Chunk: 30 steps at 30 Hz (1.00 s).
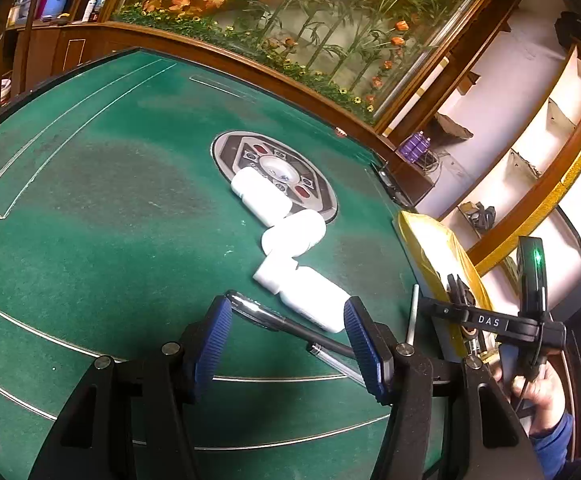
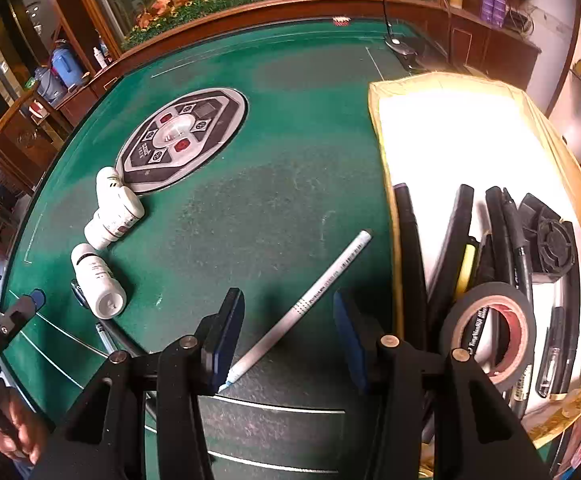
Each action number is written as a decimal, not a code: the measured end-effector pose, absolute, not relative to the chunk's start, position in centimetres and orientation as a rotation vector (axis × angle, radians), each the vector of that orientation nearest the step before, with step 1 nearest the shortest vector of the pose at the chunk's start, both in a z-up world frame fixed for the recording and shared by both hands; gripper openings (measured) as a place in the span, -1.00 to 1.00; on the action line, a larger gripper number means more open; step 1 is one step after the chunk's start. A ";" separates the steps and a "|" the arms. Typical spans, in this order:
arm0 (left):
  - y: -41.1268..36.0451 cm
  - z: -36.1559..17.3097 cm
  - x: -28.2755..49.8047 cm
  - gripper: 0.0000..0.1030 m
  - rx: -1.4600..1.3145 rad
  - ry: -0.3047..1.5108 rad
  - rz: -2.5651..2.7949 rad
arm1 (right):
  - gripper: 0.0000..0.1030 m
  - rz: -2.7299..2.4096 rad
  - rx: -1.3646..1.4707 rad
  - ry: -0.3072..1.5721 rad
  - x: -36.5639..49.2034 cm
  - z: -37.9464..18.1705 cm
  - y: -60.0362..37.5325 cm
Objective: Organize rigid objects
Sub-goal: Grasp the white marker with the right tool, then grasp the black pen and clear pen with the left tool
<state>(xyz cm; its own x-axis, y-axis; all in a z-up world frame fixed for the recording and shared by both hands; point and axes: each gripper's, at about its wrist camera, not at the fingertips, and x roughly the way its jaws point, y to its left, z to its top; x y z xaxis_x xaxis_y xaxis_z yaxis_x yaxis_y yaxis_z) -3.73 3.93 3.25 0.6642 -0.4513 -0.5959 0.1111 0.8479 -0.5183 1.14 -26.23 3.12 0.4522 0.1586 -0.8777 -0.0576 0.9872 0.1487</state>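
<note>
Three white bottles (image 1: 294, 232) lie on their sides on the green table (image 1: 110, 220), touching in a row. My left gripper (image 1: 286, 308) stands open just short of the nearest bottle (image 1: 310, 296). A black pen (image 1: 278, 320) lies slantwise on the felt between its fingers, and a clear pen (image 1: 334, 360) lies beside it. My right gripper (image 2: 288, 298) is open over a white pen (image 2: 322, 284) resting on the table; the pen's near tip lies by the left finger, unpinched. The bottles (image 2: 98, 280) show at the left of the right wrist view.
A yellow-rimmed white box (image 2: 374, 120) at the table's right edge holds several dark pens, a black tape roll (image 2: 450, 320) and a black part. A round control panel (image 2: 182, 136) sits in the table's middle. A raised wooden rail borders the table.
</note>
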 end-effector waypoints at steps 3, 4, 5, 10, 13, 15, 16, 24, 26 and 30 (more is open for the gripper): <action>3.8 3.3 -3.7 0.20 -0.466 0.782 -0.341 | -0.13 0.105 0.104 1.119 1.7 2.7 -26.8; 3.8 3.4 -3.8 0.20 -0.466 0.777 -0.342 | -0.13 0.111 0.112 1.134 1.8 2.4 -26.8; 3.8 3.4 -3.8 0.20 -0.467 0.775 -0.341 | -0.13 0.121 0.122 1.150 2.0 2.2 -26.7; 3.9 3.4 -4.0 0.20 -0.475 0.775 -0.349 | -0.20 0.144 0.058 1.162 2.7 1.4 -24.8; 3.9 3.3 -4.0 0.20 -0.475 0.776 -0.351 | -0.66 0.176 -0.023 1.130 2.7 1.1 -23.2; 3.9 3.3 -4.0 0.20 -0.473 0.779 -0.351 | -0.83 0.246 -0.039 1.127 2.6 1.1 -22.1; 3.9 3.3 -4.0 0.20 -0.472 0.784 -0.349 | -0.86 0.286 -0.057 1.124 2.3 1.0 -21.3; 3.5 3.1 -4.1 0.20 -0.445 0.827 -0.313 | -0.86 0.414 -0.122 1.094 0.3 1.0 -19.9; 3.5 2.8 -4.2 0.20 -0.450 0.847 -0.309 | -0.86 0.428 -0.143 1.091 -0.7 1.1 -20.2; 3.2 2.2 -4.8 0.20 -0.437 0.888 -0.314 | -0.86 0.465 -0.166 1.092 -3.2 1.4 -21.1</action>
